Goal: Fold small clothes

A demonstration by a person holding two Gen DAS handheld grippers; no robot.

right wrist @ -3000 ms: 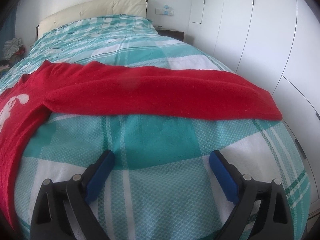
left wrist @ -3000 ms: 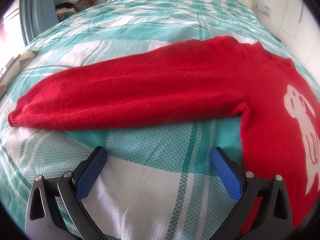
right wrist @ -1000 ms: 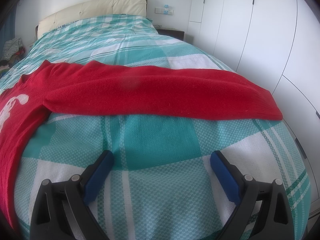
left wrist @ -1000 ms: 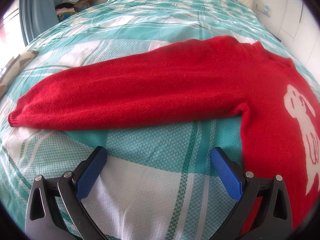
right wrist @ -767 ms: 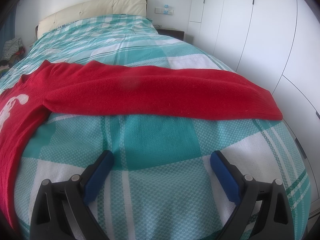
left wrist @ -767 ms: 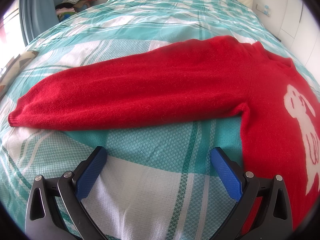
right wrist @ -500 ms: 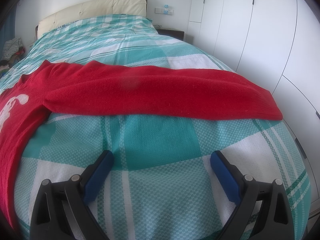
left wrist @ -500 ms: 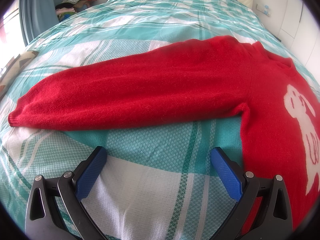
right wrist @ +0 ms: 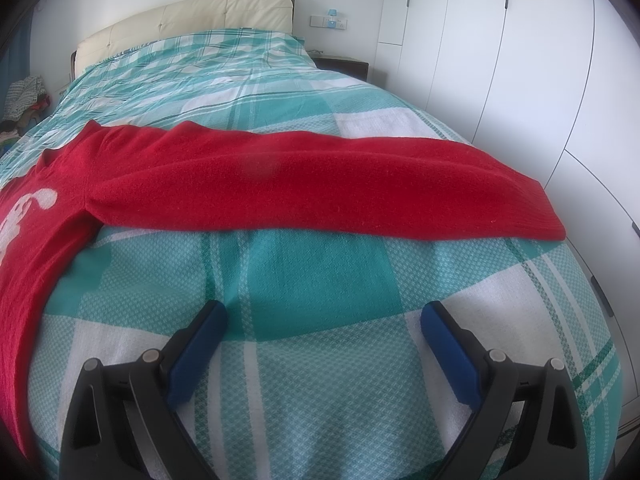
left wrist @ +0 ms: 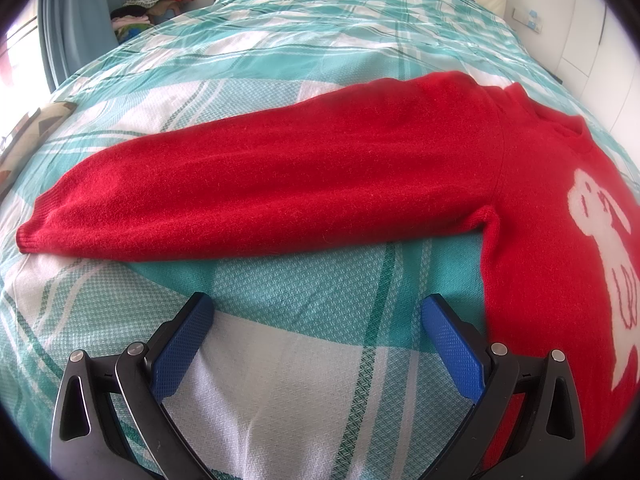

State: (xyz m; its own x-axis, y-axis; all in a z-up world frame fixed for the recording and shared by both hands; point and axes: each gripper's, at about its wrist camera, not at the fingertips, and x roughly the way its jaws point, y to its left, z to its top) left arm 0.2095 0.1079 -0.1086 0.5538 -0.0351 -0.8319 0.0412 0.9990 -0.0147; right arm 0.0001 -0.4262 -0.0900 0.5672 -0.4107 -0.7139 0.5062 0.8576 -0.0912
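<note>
Red sweater (left wrist: 360, 184) with a white figure on its front lies flat, face up, on the teal plaid bedspread (left wrist: 320, 56), both sleeves stretched out sideways. Left gripper (left wrist: 318, 312) and right gripper (right wrist: 324, 318) hover near it over bare bedspread, jaws wide, holding nothing.

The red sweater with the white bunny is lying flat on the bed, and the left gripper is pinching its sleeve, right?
Not quite. The left gripper is open and pinches nothing; the left wrist view shows the sleeve lying beyond it. The red sweater does lie flat on the bed.
</note>
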